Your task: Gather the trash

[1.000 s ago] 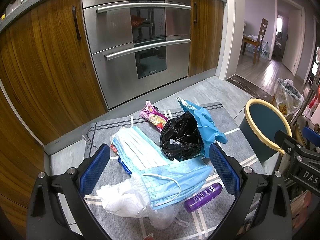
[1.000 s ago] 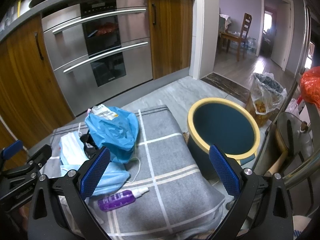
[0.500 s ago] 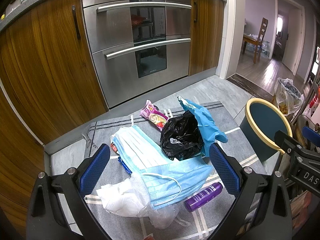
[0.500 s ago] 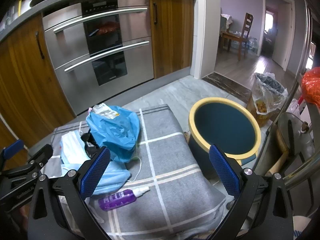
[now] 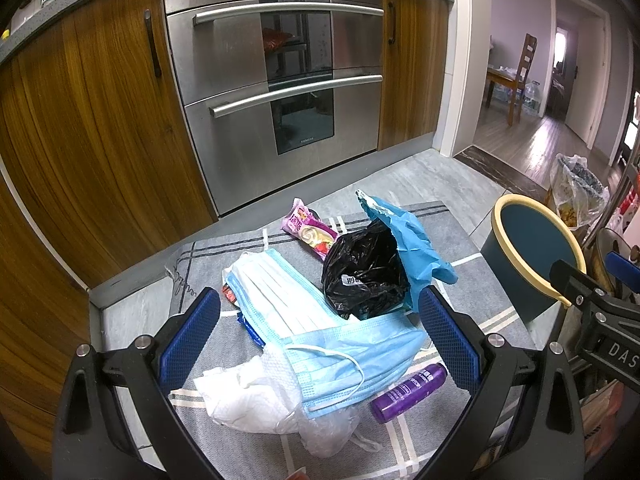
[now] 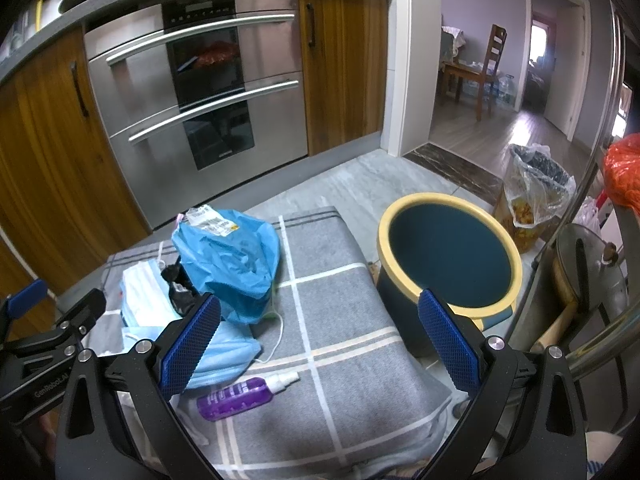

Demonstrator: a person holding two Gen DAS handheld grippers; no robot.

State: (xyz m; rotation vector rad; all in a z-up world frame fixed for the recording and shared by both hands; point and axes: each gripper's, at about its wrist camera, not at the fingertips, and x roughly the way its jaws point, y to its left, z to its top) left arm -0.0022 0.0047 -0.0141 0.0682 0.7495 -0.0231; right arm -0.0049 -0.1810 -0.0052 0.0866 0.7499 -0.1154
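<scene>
Trash lies on a grey checked mat (image 5: 460, 232) (image 6: 336, 280): light blue face masks (image 5: 304, 320) (image 6: 144, 300), a black bag (image 5: 364, 276), a blue bag (image 5: 412, 240) (image 6: 236, 264), a pink snack wrapper (image 5: 308, 232), white crumpled plastic (image 5: 248, 396) and a purple spray bottle (image 5: 408, 386) (image 6: 236, 398). A dark teal bin with a yellow rim (image 5: 532, 256) (image 6: 448, 264) stands right of the mat. My left gripper (image 5: 318, 340) is open above the masks. My right gripper (image 6: 318, 340) is open and empty above the mat, left of the bin.
A steel double oven (image 5: 276, 80) and wooden cabinets (image 5: 80, 128) stand behind the mat. A plastic-lined bin with food waste (image 6: 536, 192) stands beyond the teal bin. A metal rack with a pot (image 6: 588, 268) is at the right.
The right gripper's view has shifted slightly; the trash and bin have not moved. Both grippers stay open.
</scene>
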